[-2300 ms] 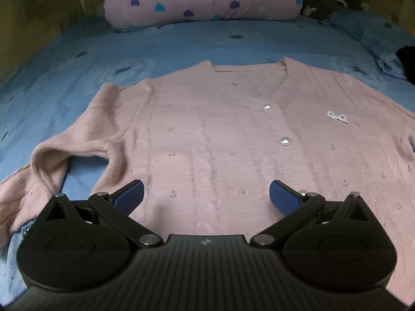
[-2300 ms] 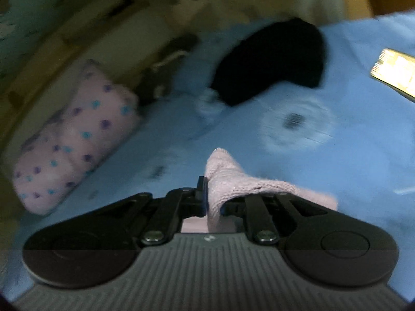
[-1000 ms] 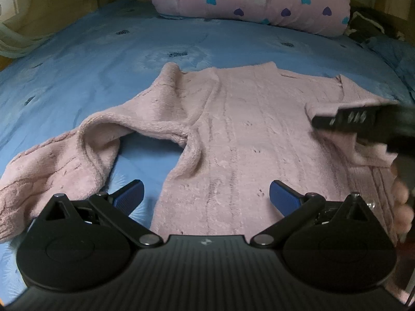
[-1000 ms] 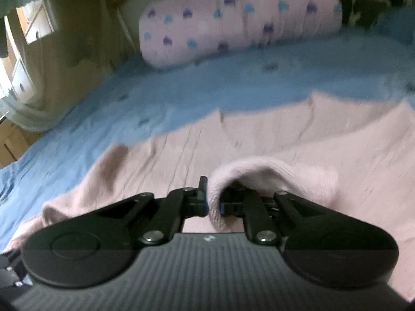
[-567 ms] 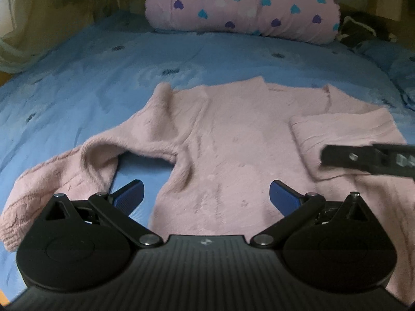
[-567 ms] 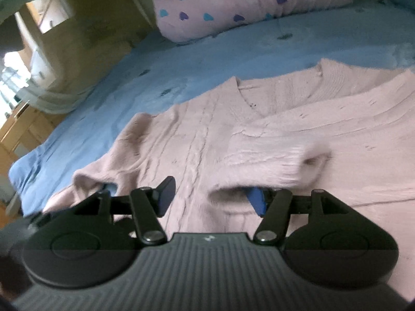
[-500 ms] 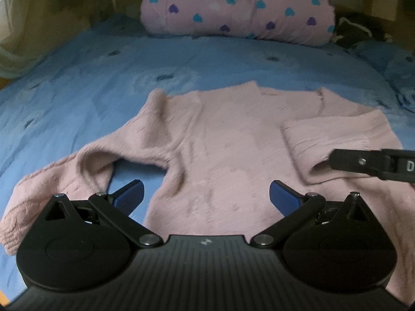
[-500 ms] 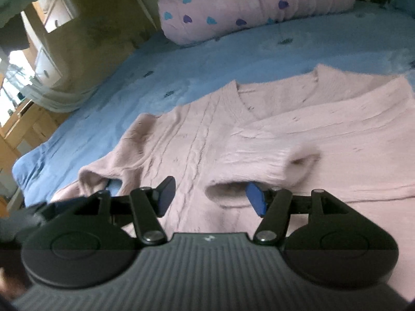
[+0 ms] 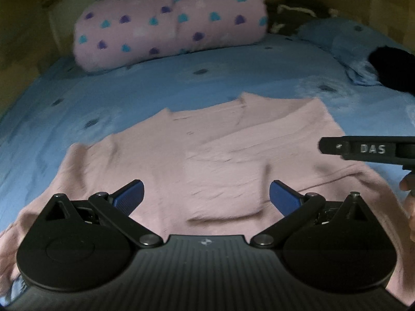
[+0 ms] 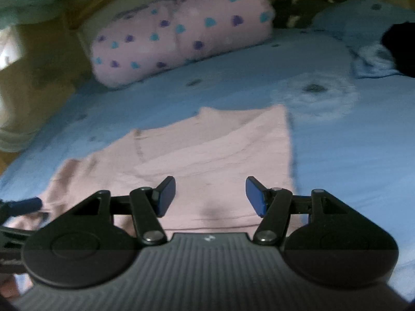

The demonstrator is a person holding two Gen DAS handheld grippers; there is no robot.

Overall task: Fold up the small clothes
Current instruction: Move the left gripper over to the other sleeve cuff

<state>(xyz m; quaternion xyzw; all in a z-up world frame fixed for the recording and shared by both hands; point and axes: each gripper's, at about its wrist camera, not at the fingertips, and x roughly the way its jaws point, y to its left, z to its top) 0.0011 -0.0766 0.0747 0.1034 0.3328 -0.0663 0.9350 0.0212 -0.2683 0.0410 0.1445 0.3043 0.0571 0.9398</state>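
Only the left wrist view shows a hand point(image 9: 409, 194); both grippers point(image 9: 206, 194) point(image 10: 210, 197) gape empty over the pink sweater point(image 9: 207, 155).

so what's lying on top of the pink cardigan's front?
One sleeve folded across the cardigan. Whatever the sleeve covers is hidden; the other sleeve lies out to the side.

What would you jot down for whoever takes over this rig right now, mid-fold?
Left gripper: jaws open, empty, above the pink sweater.
Right gripper: jaws open, empty, over the sweater's folded side.
Sweater lies flat on the blue bedsheet, in front of the heart-print pillow.
Done: right sleeve folded across the body; that edge is straight.
Left: the left sleeve lies spread outward toward the near left; fold it in, then likely fold the body over.
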